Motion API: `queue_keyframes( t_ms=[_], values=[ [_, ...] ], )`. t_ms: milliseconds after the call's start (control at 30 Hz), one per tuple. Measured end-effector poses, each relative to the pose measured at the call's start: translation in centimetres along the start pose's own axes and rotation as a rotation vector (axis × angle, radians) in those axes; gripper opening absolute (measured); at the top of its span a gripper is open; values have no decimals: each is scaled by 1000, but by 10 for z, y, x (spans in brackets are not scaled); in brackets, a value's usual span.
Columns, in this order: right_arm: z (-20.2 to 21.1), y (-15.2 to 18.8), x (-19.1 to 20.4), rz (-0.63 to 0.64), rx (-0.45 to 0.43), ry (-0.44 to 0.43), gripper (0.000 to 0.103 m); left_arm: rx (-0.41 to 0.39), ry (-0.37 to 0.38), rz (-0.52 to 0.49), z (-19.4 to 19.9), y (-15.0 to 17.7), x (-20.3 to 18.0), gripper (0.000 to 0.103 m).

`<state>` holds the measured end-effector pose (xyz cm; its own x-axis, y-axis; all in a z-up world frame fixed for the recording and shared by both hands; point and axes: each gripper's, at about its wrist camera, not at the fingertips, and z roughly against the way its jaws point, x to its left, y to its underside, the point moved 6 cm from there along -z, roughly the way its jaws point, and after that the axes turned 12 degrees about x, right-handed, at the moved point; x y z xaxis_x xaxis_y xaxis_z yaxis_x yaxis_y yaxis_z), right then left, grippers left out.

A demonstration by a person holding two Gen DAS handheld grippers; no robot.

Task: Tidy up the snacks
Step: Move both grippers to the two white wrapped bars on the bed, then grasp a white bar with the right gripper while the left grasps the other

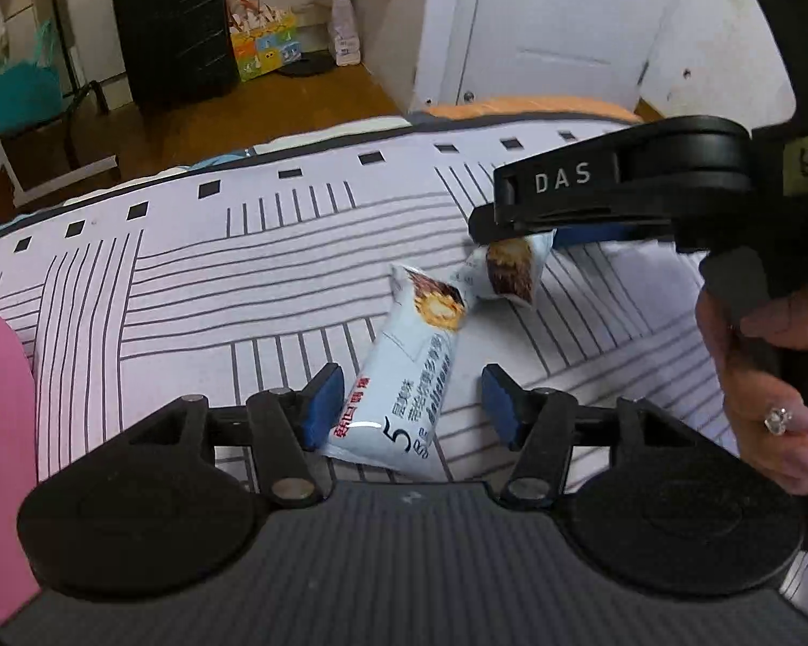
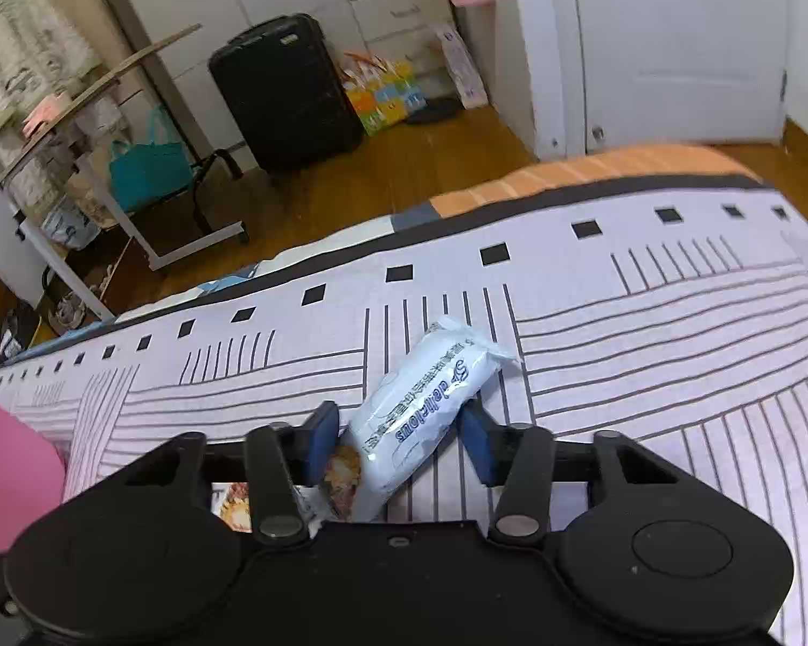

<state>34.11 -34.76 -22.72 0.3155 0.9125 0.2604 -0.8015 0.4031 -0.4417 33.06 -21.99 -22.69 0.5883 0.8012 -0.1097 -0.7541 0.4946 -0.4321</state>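
Observation:
Two white snack packets are in play on the striped bed sheet (image 1: 188,290). One packet (image 1: 404,371) lies between the open jaws of my left gripper (image 1: 412,404), close to the left blue pad (image 1: 323,404) and apart from the right one. My right gripper (image 2: 401,439) holds the second packet (image 2: 425,409), its blue pads (image 2: 476,444) closed on the packet's sides. In the left wrist view this second packet (image 1: 512,269) hangs under the right gripper's (image 1: 517,237) black fingers, just above the sheet beside the first packet.
The bed's far edge (image 2: 458,237) drops to a wooden floor. A black suitcase (image 1: 175,27), a colourful box (image 1: 264,43), a white door (image 2: 673,43) and a rolling table with a teal bag (image 2: 145,161) stand beyond. Pink fabric (image 1: 0,430) is at the left.

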Motion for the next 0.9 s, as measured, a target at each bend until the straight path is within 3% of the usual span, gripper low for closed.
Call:
queue_keyframes(
  t_ms=[67, 133, 333, 500, 900],
  values=[
    [5, 2, -2, 7, -13, 0, 47, 7, -28, 4, 1, 1, -2, 33],
    [10, 4, -3, 23, -22, 0, 41, 19, -13, 21, 4, 1, -2, 27],
    [29, 12, -10, 15, 3, -34, 38, 62, 50, 95, 17, 7, 6, 26],
    [46, 38, -5, -1, 34, -64, 38, 77, 78, 134, 37, 21, 9, 26],
    [97, 106, 22, 84, 96, -110, 38, 92, 61, 157, 88, 60, 5, 26]
  ],
)
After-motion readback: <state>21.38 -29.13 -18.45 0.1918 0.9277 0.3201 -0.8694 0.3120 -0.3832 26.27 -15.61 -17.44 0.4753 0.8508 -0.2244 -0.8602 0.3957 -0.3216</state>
